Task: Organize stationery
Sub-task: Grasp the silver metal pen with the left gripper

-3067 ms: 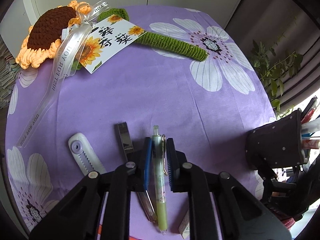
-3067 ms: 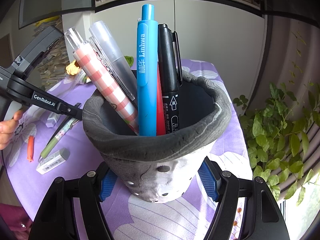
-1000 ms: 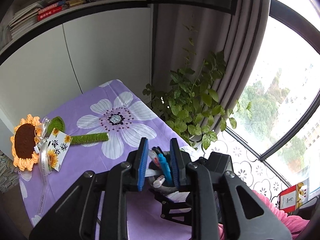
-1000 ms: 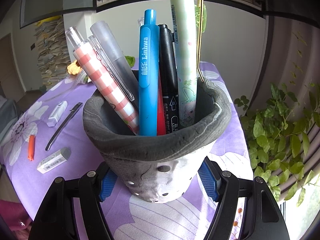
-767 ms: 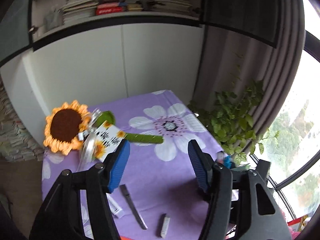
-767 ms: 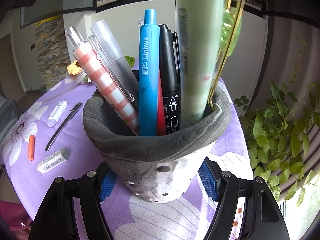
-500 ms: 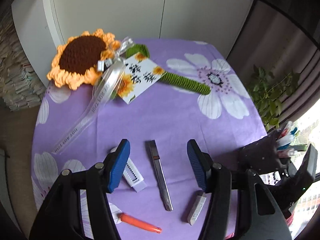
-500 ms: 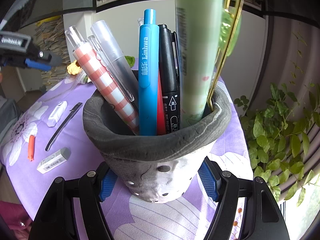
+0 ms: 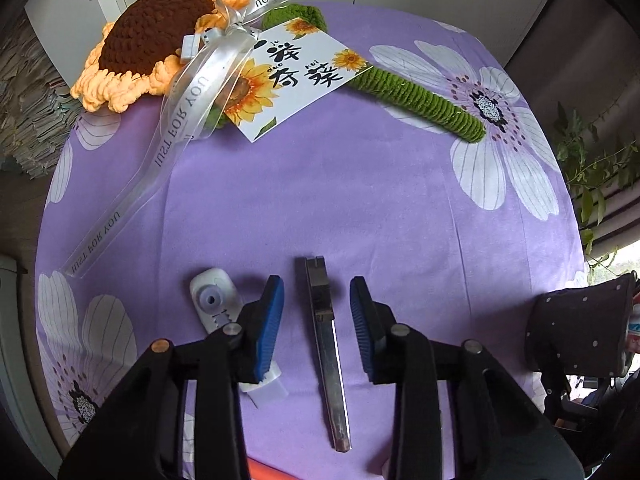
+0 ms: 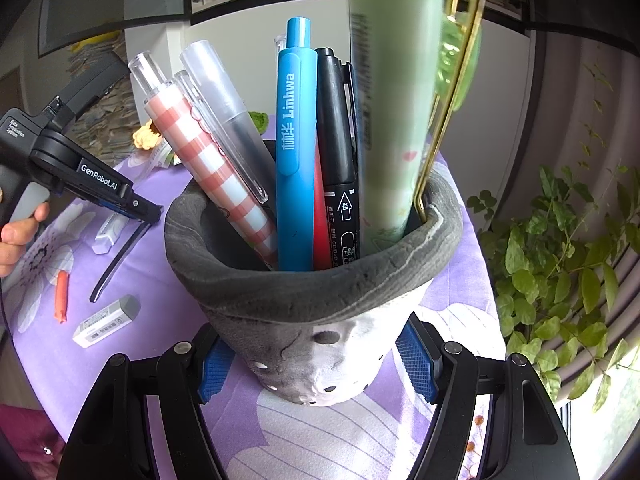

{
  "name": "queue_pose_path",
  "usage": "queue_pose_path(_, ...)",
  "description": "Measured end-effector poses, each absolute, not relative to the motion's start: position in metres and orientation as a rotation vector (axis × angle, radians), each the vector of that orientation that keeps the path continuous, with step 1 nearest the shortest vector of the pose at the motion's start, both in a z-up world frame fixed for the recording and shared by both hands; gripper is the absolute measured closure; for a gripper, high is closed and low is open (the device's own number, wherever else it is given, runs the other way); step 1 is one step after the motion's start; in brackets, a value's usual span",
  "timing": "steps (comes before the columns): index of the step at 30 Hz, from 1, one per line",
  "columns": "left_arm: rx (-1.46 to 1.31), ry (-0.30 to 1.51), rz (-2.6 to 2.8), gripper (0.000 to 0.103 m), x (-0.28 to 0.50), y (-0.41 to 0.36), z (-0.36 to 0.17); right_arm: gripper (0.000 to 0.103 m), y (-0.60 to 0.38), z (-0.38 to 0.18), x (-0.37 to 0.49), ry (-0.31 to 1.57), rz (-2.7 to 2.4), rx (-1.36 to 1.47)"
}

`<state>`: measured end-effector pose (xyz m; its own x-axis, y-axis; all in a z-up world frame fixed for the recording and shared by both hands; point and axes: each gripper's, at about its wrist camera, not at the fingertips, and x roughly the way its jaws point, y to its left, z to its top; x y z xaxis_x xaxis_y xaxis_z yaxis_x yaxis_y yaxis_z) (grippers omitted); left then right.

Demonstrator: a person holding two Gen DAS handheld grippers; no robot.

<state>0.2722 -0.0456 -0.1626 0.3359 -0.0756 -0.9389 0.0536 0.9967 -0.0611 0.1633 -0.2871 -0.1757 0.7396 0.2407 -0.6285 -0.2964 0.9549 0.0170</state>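
The left tongs (image 9: 317,322) hang open over the worktop (image 9: 328,200), jaws either side of the utility knife (image 9: 325,344), not touching it. A correction tape (image 9: 224,320) lies just left, partly under one jaw. Bare purple cloth runs from there up to the crochet sunflower (image 9: 152,40), whose ribbon (image 9: 180,112) reads "JUST FOR YOU".

The right tongs (image 10: 316,364) clamp the grey pen holder (image 10: 320,292) near the worktop's right edge, beside a plant (image 10: 560,248). A blue pen (image 10: 294,144) in it reads "Linhwa"; the left tongs' body reads "GenRobot.AI". An eraser (image 10: 106,322) lies apart at the left.
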Motion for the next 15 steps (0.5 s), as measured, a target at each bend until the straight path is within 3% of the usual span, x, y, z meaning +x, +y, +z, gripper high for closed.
queue_pose_path(1, -0.016, 1.228, -0.085, 0.073, 0.274, -0.048, -0.164, 0.030, -0.287, -0.176, 0.163, 0.677, 0.294, -0.086)
queue_pose_path(5, 0.018, 1.219, -0.068, 0.094, 0.276, -0.054, -0.168, 0.030, -0.287, -0.176, 0.163, 0.677, 0.294, -0.086)
queue_pose_path(15, 0.011, 1.117, -0.110, 0.094, 0.256, -0.053, -0.144, 0.030, -0.287, -0.176, 0.164, 0.677, 0.294, -0.087)
